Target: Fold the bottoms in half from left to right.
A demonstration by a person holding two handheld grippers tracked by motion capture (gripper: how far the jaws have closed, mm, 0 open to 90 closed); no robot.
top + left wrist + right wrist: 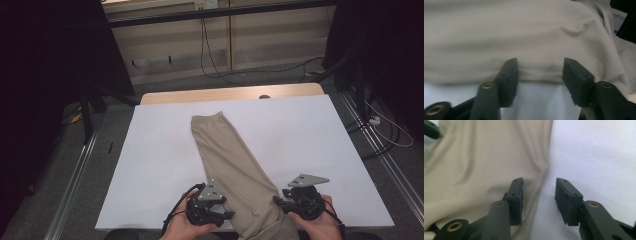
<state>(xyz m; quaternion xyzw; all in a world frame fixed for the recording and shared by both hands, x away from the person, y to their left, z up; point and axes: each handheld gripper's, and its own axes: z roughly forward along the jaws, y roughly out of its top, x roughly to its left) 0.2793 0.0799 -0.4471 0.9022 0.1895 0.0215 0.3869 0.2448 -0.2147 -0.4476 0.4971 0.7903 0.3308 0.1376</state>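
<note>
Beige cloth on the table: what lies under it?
The beige cloth lies on the white table cover, which shows all around it and along its edge in both gripper views. Whether anything else sits beneath cannot be seen; the fabric hides it.

Beige trousers (235,165), seemingly folded lengthwise

We see the white surface (310,145) bare on both sides of the beige cloth (230,160), so a hand could sweep freely to the left or right of it and across the far end. The cloth runs slantwise down the middle and blocks a straight path between our two tongs. The left tongs (227,214) sit at its left edge, the right tongs (277,201) at its right edge. Past the near edge the cloth seems to hang off, though we cannot tell well there.
</note>
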